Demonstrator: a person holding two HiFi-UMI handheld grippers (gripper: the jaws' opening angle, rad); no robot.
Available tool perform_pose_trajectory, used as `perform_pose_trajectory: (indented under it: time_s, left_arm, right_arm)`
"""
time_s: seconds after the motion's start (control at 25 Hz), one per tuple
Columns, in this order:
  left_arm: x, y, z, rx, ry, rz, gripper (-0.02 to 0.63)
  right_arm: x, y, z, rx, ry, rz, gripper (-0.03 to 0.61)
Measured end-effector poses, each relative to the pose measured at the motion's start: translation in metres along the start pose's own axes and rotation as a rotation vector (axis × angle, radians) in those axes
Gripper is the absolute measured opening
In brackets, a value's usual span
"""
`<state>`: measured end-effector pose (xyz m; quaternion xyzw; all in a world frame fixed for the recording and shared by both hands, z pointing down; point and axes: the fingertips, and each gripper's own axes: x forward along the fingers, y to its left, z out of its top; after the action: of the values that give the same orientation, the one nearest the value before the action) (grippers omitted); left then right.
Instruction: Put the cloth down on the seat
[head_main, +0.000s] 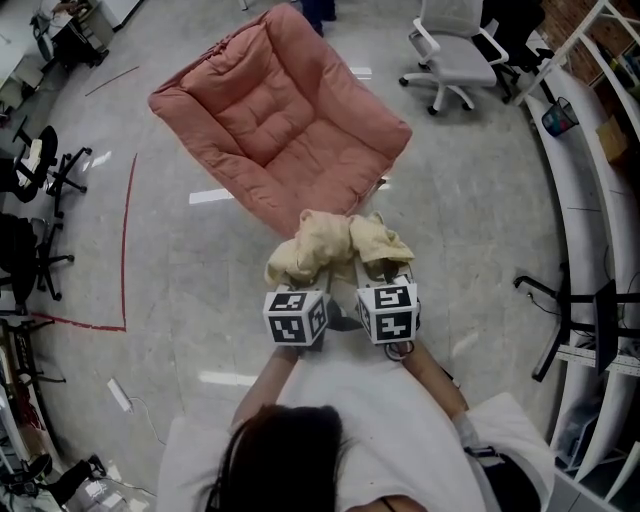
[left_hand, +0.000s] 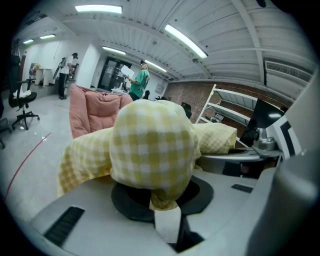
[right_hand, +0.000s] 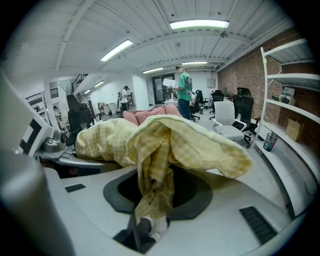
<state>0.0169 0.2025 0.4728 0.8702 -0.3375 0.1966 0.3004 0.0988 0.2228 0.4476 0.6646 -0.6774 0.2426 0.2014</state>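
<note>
A yellow checked cloth (head_main: 335, 243) hangs bunched between my two grippers, just in front of the near edge of a pink padded seat (head_main: 275, 115) that lies tilted on the floor. My left gripper (head_main: 300, 288) is shut on the cloth (left_hand: 150, 145), which drapes over its jaws and hides them. My right gripper (head_main: 380, 275) is shut on the other end of the cloth (right_hand: 160, 150), whose folds run down into its jaws. Both grippers sit side by side, close to the person's chest.
A white office chair (head_main: 455, 50) stands beyond the seat at the back right. A curved white desk (head_main: 580, 190) runs along the right. Black chairs (head_main: 35, 165) line the left, with red tape (head_main: 125, 240) on the floor. People stand far off (right_hand: 184, 90).
</note>
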Motion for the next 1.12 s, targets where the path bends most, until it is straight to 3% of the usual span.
perform_pose_trajectory:
  time_s: [0.44, 1.12]
  left_arm:
    - [0.031, -0.008, 0.012, 0.028, 0.014, -0.047, 0.089]
    - [0.123, 0.034, 0.088, -0.039, 0.012, -0.054, 0.089]
  right_arm:
    - [0.010, -0.027, 0.003, 0.039, -0.001, -0.054, 0.132]
    - [0.105, -0.072, 0.075, -0.005, 0.035, -0.042, 0.132]
